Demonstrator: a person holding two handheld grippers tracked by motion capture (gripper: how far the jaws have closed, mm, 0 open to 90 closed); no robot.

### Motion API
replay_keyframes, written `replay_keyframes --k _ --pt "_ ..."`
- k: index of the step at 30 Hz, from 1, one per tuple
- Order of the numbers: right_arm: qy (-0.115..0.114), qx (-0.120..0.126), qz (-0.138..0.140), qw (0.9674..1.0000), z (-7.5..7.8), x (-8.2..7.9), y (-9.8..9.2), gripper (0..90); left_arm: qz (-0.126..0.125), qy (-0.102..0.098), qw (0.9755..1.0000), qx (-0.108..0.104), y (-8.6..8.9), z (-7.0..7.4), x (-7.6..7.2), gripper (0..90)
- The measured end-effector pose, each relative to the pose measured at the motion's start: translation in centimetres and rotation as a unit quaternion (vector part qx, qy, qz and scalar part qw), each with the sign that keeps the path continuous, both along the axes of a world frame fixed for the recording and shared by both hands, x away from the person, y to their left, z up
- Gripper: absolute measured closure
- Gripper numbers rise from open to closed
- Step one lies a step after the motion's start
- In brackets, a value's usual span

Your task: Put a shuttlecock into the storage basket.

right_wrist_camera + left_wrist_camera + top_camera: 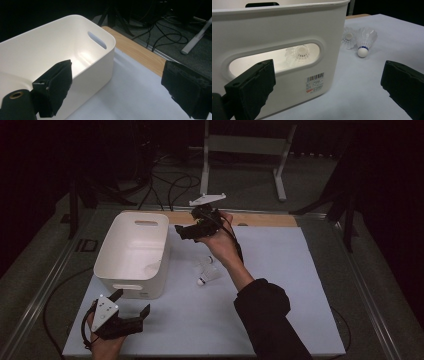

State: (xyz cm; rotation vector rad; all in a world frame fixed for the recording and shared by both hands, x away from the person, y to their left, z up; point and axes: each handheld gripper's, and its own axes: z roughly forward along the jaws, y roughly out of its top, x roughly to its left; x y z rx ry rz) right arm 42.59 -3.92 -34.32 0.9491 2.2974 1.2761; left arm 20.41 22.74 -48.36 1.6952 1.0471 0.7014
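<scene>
Above the table's far middle, right gripper (187, 231) is held up in the raised right hand (220, 245), forearm angled in from bottom, jaws aimed left toward the white bin (131, 251). Jaws wide apart, nothing between them; right gripper view looks down at the bin's rim and far handle slot, bin just beside and below the jaws. Left gripper (132, 306) sits low at the near left edge in the left hand (104, 342), jaws spread wide, empty, pointing at the bin's near wall. One shuttlecock (298, 53) lies inside the bin, seen through the handle slot. Two more shuttlecocks (206, 270) lie on the white mat (280, 285), right of the bin, below the right hand, apart from both grippers.
</scene>
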Motion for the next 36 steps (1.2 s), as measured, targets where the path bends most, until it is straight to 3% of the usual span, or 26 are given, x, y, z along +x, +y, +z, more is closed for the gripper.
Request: replay_keyframes --k 9,25,36 --pt "0.009 -0.003 -0.008 0.9999 -0.5 -0.1 -0.6 9.7 0.0 0.0 1.0 0.001 -0.1 0.0 0.0 0.3" --pt "-0.002 -0.033 -0.006 0.9994 -1.8 -0.8 -0.8 8.6 0.0 0.001 1.0 0.001 0.0 0.0 0.0 0.3" --pt "-0.003 -0.037 -0.007 0.9993 -3.0 -1.1 -1.1 8.6 0.0 0.0 1.0 0.0 0.0 0.0 0.0 0.3"
